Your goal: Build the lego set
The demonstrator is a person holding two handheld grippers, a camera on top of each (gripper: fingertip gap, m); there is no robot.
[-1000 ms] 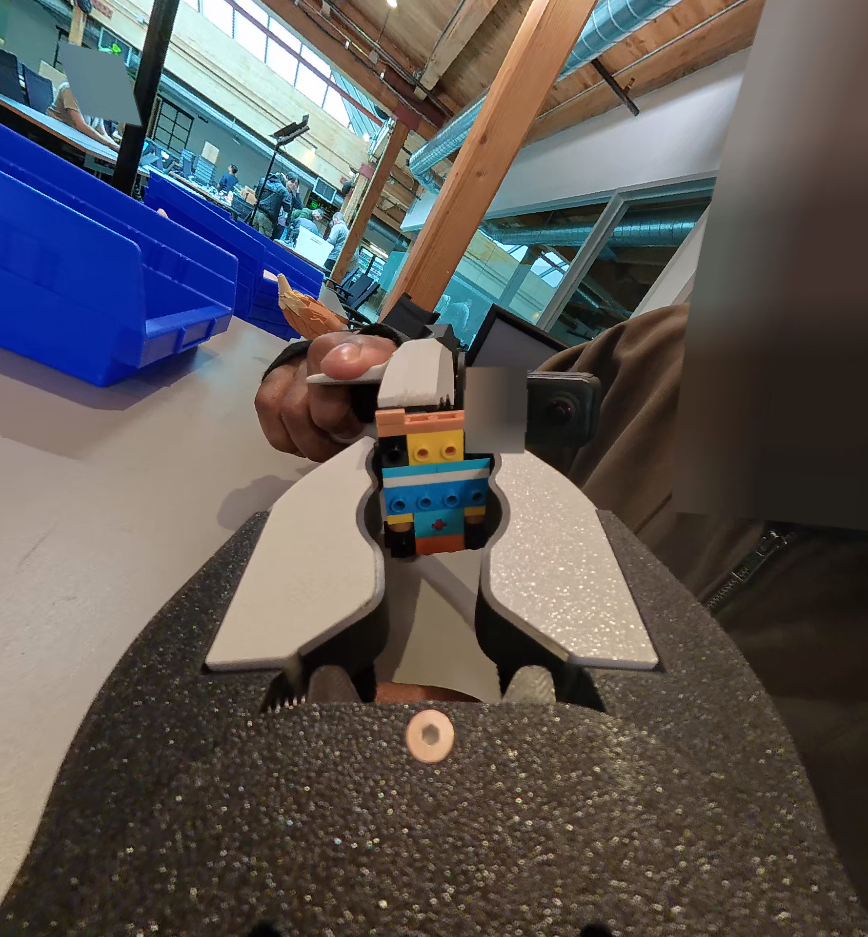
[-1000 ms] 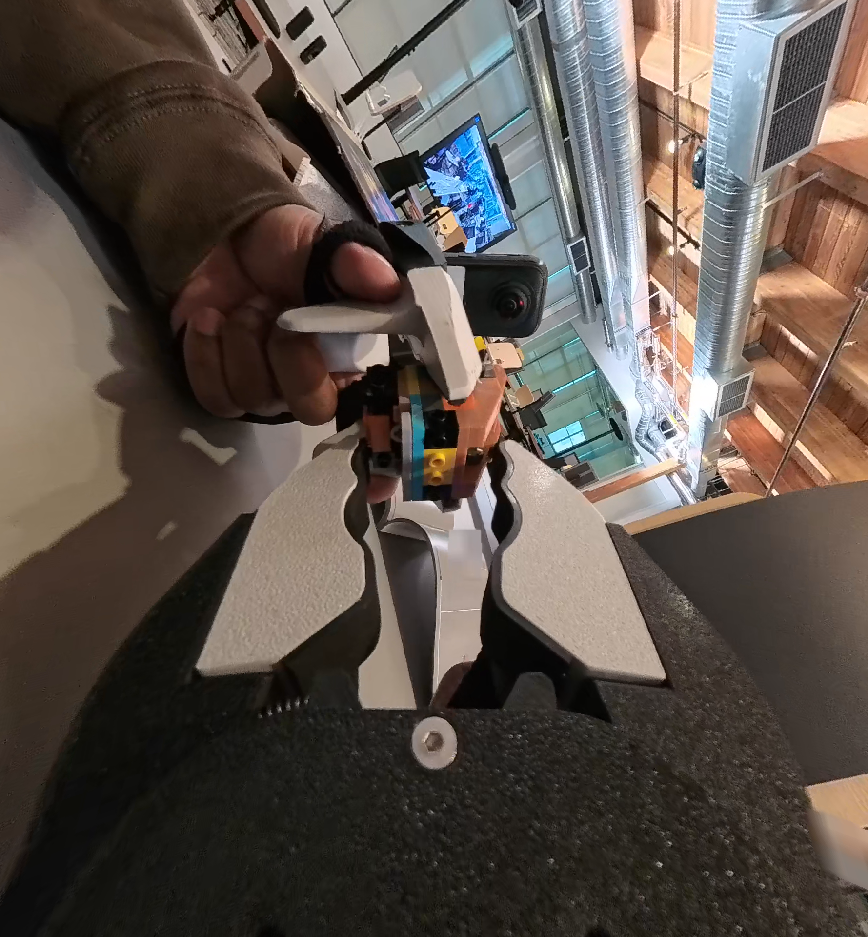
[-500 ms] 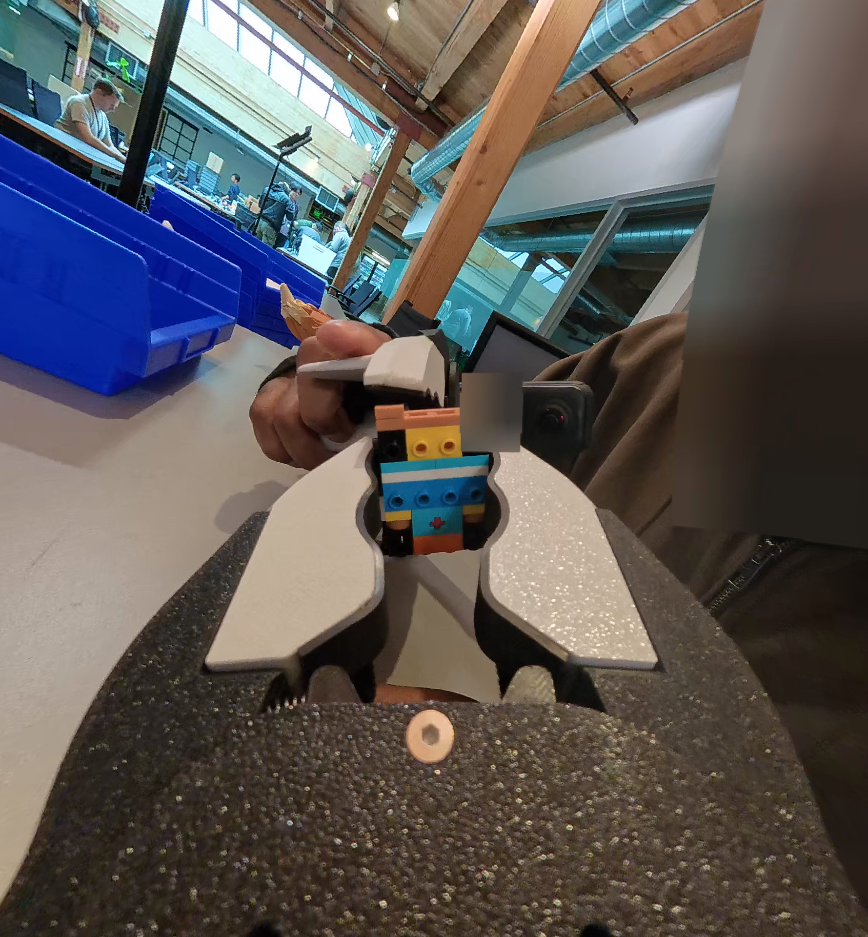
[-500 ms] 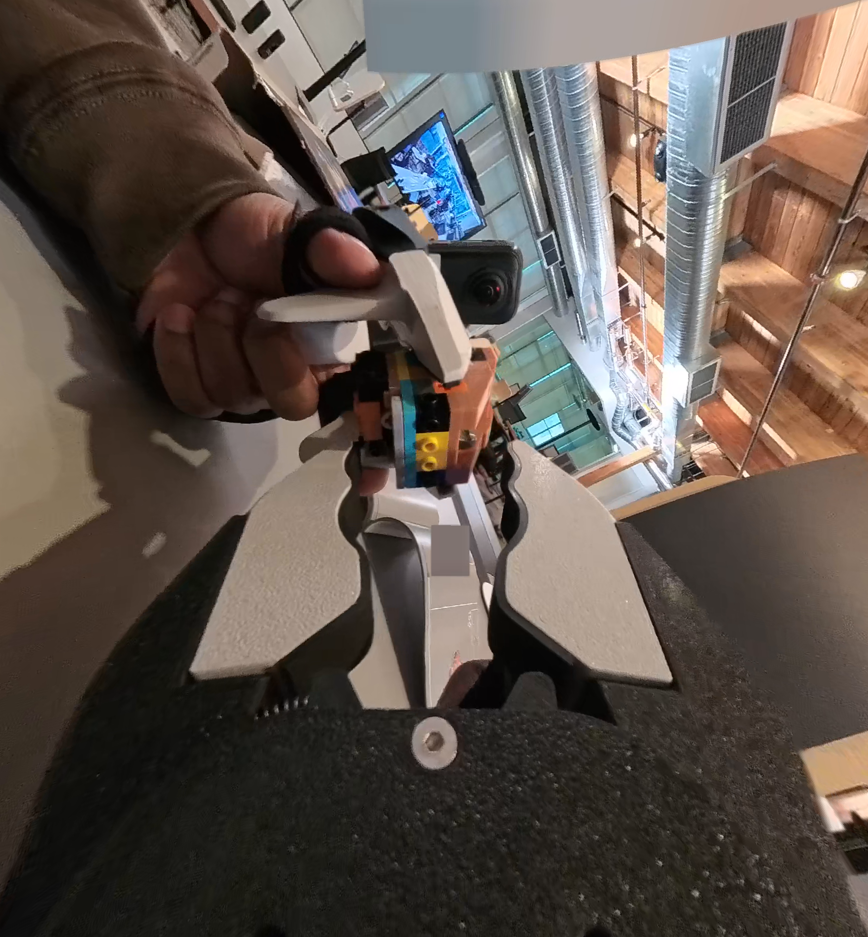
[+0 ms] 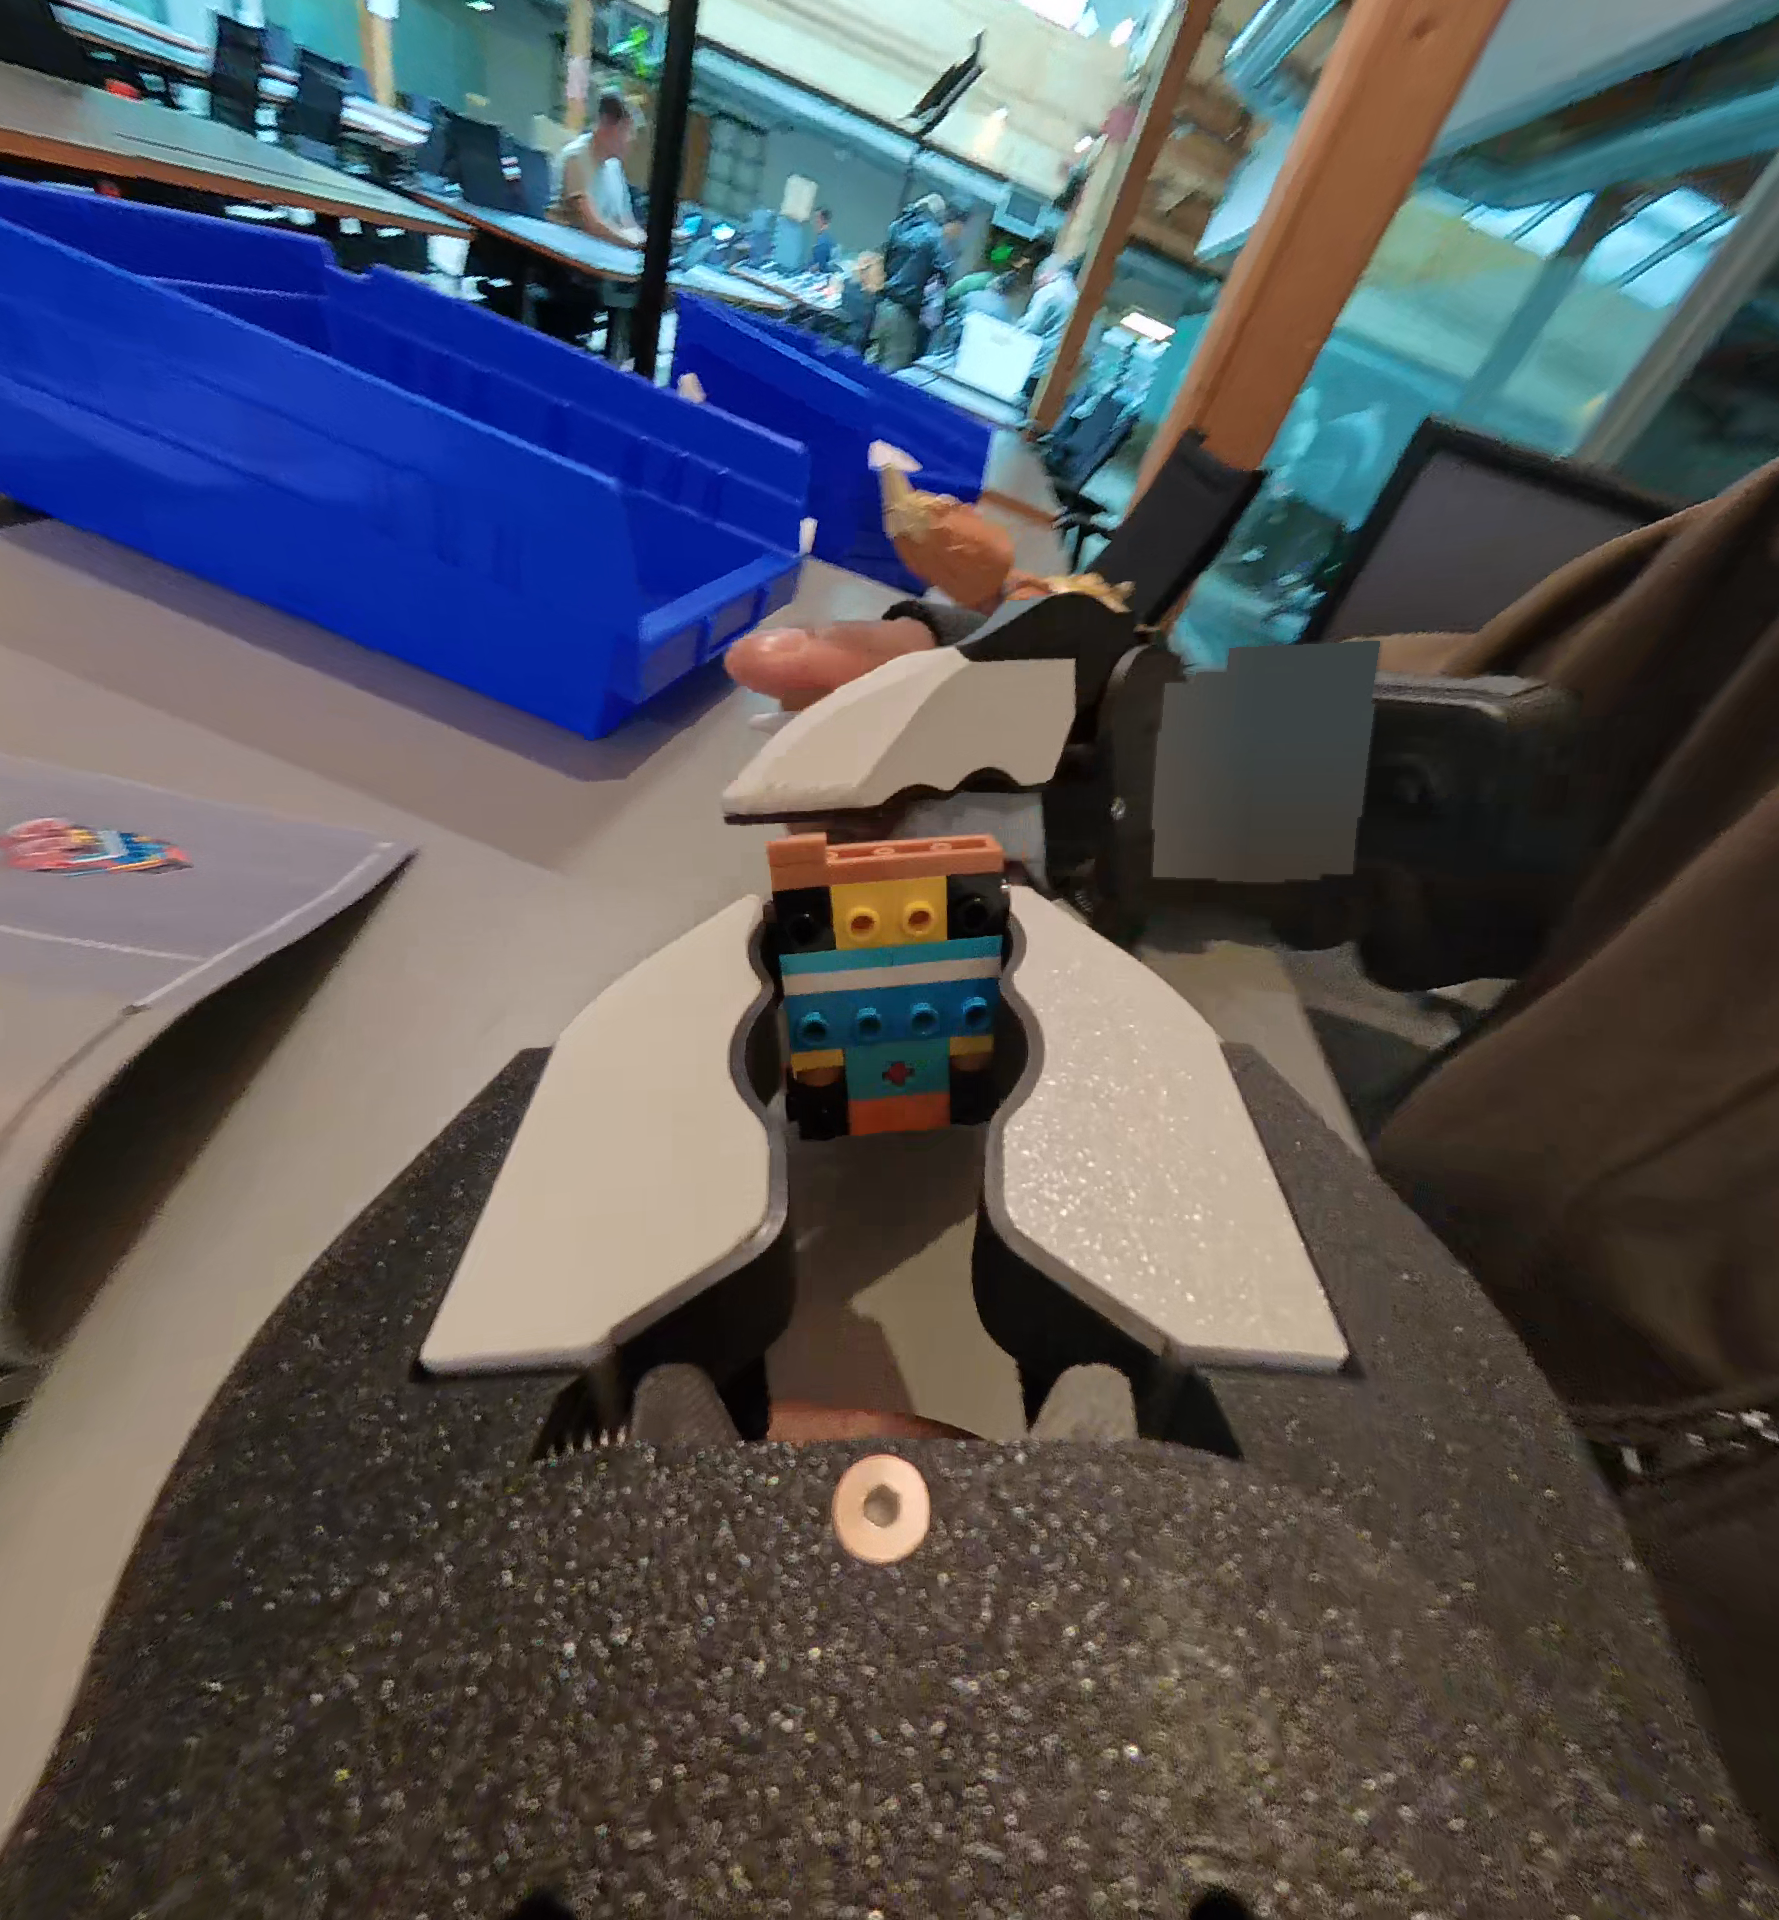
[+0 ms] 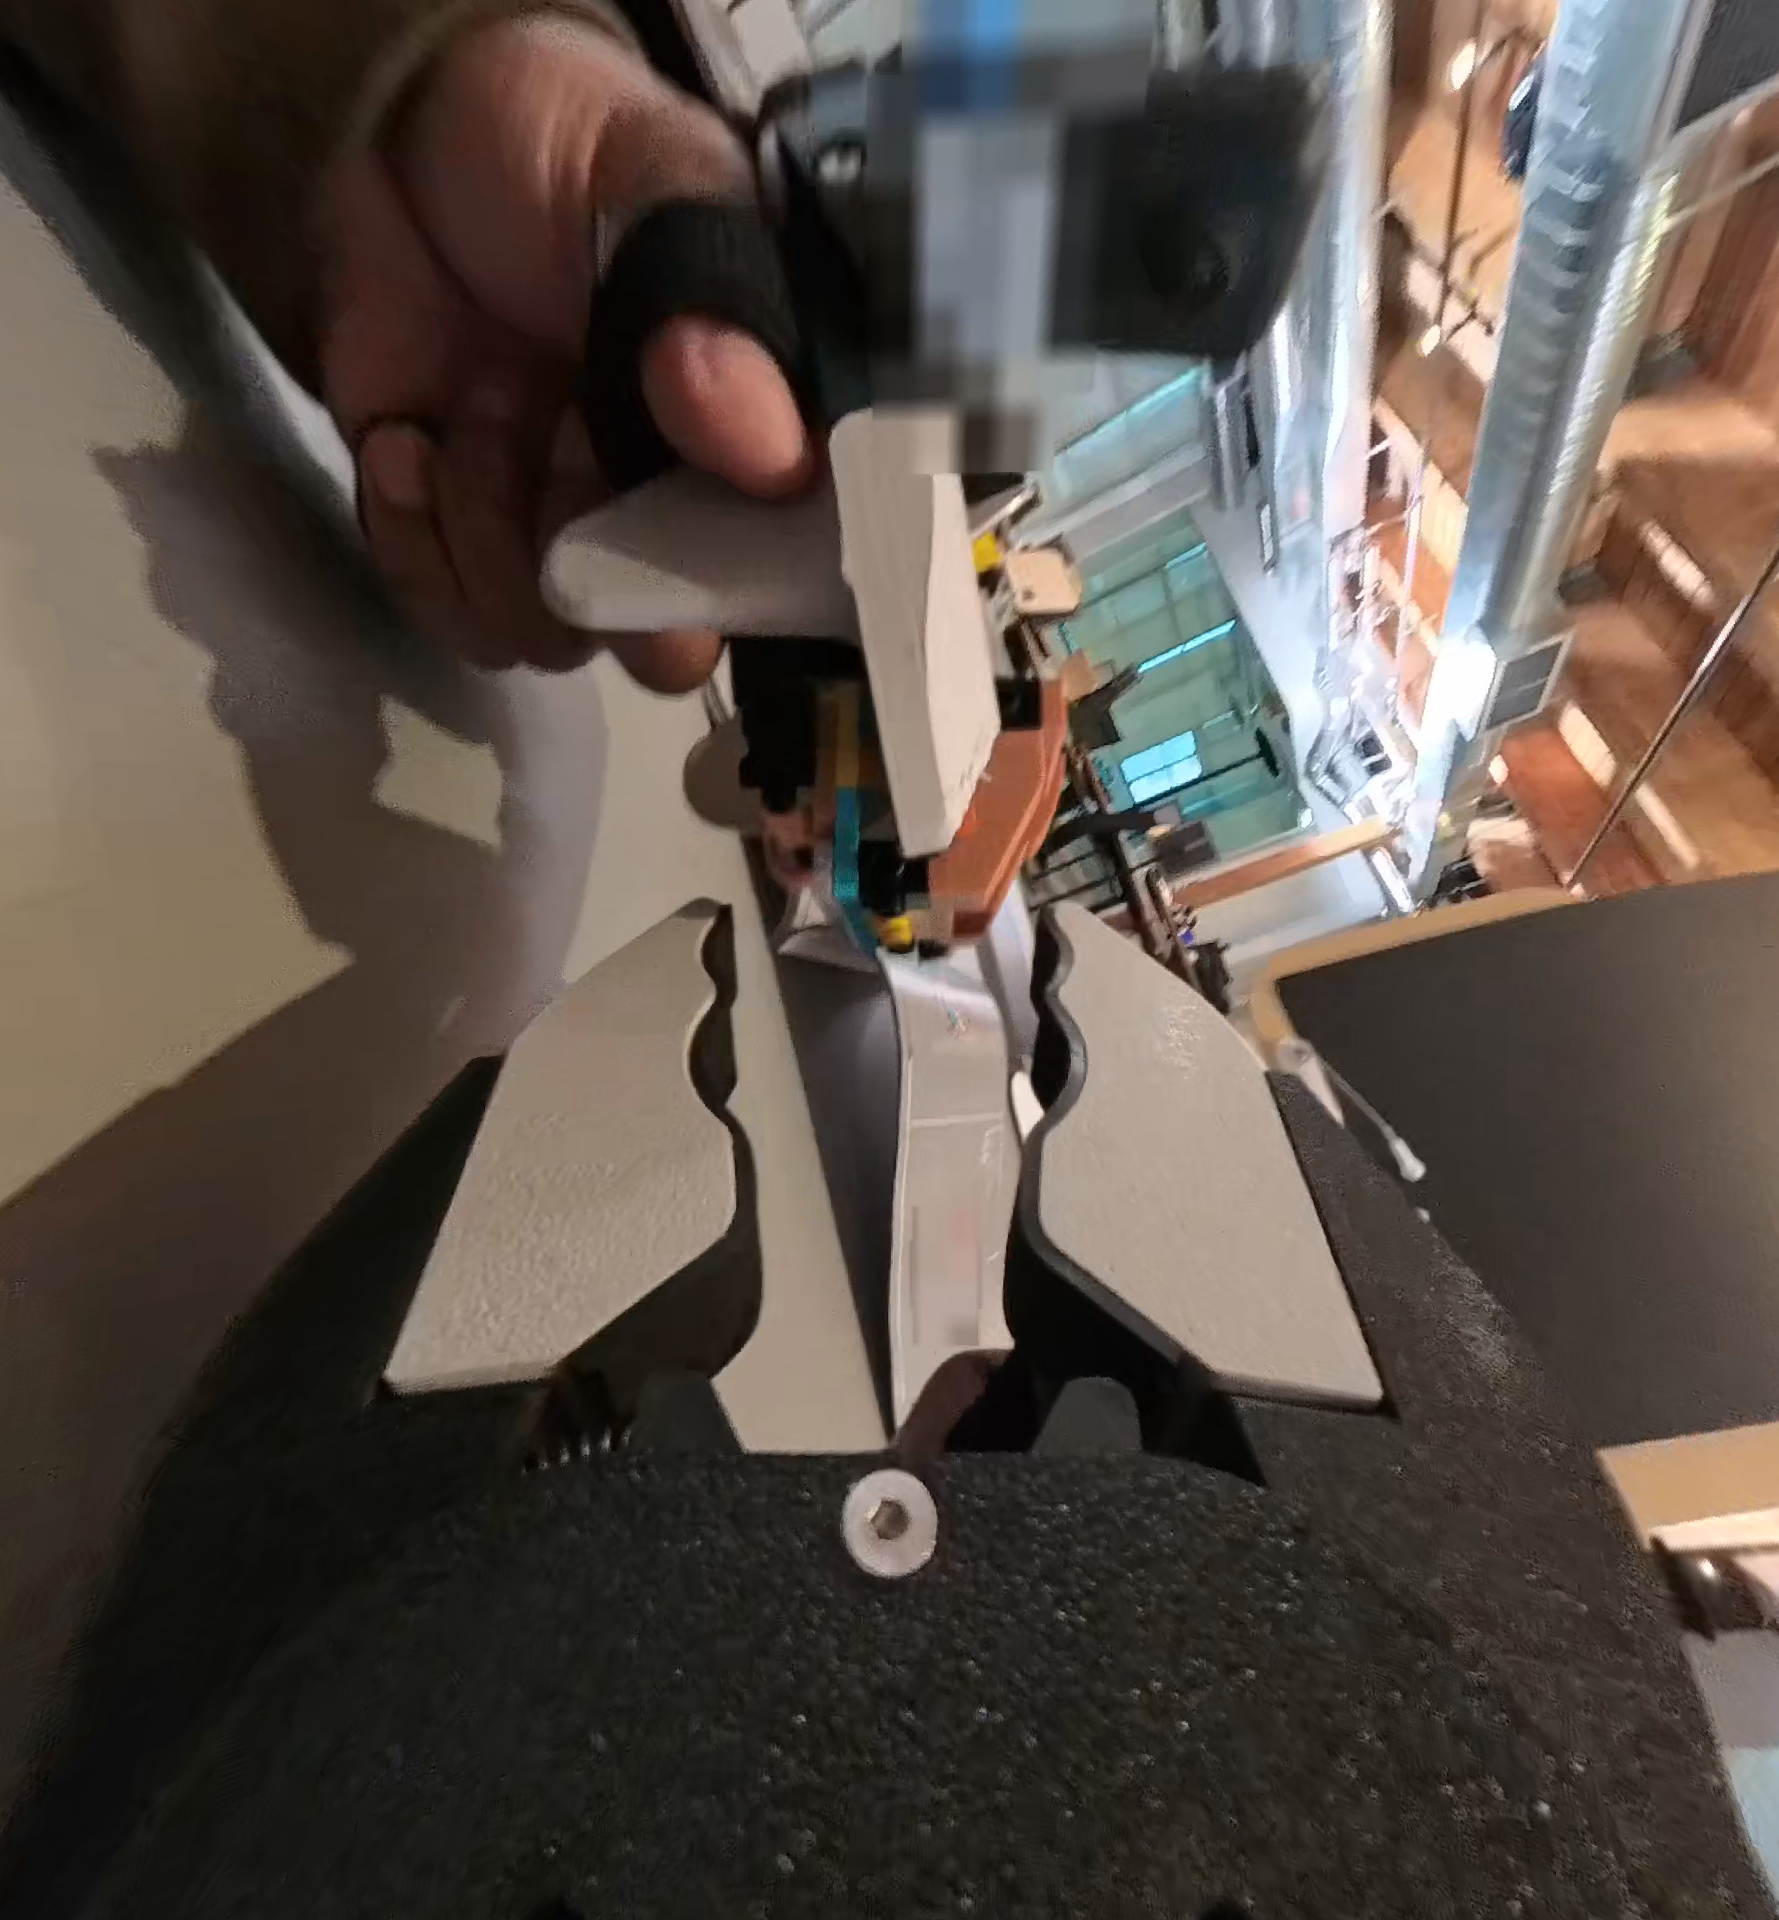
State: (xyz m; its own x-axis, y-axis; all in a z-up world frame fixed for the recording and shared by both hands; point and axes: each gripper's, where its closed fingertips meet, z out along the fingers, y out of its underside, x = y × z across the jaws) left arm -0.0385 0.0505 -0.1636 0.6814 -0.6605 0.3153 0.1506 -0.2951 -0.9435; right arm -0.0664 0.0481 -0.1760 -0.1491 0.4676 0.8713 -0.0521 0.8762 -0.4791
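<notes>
My left gripper [image 5: 890, 935] is shut on a small lego build [image 5: 890, 997] of orange, yellow, black, blue and white bricks, held upright above the grey table [image 5: 469, 821]. One grey finger of my right gripper [image 5: 906, 727] hovers just over the build's orange top brick. In the right wrist view, my right gripper [image 6: 880, 920] is open and empty. The build [image 6: 989, 842] sits just past its fingertips, blurred, held by the left gripper's fingers [image 6: 916, 644]. A hand [image 6: 511, 312] holds that gripper.
Two long blue bins [image 5: 397, 499] stand at the back left of the table. An instruction booklet [image 5: 137, 935] lies at the left. A brown drumstick-shaped object [image 5: 952, 535] sits behind the right gripper. A brown sleeve [image 5: 1643, 831] fills the right side. Left and right tips are no more than a few centimetres apart.
My right gripper has opened and drawn back off the build's top. My left gripper, still holding the build, has tipped down toward the table, bringing the booklet into view.
</notes>
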